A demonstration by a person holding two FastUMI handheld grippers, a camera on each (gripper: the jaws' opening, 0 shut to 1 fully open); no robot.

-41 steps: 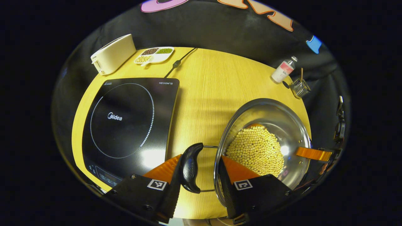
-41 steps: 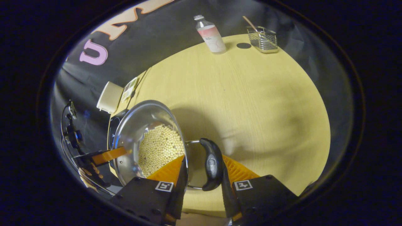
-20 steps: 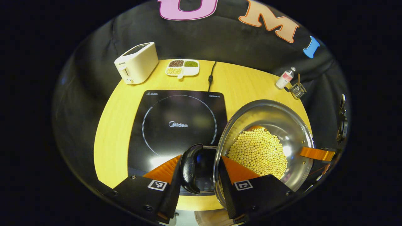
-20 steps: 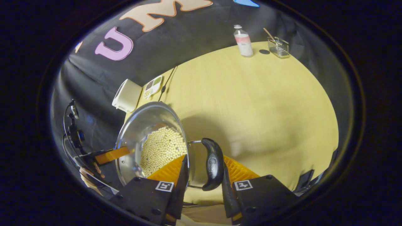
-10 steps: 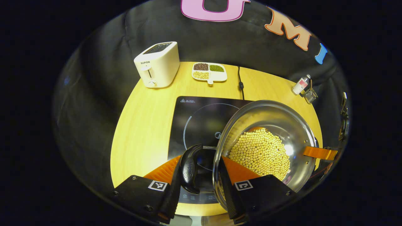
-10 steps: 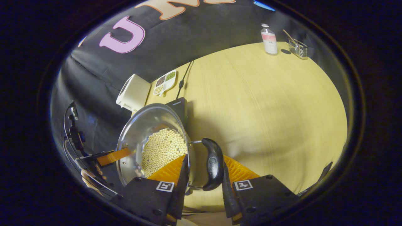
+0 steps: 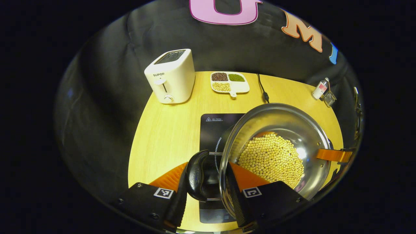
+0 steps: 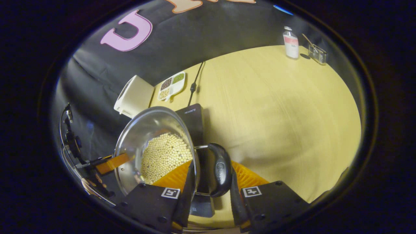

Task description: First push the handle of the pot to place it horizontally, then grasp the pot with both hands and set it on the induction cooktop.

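Left gripper view: I see my left gripper (image 7: 205,177) clamped on pot (image 7: 279,130) handle (image 7: 196,175); right gripper (image 8: 209,177) likewise, over induction cooktop (image 7: 214,126).

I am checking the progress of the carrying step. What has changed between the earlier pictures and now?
The pot, held at its two side handles by the left gripper and the right gripper, has travelled from beside the induction cooktop to over it. Nothing was released: both jaws stay shut on the handles, and the beans stay inside. The toaster and divided dish kept their places.
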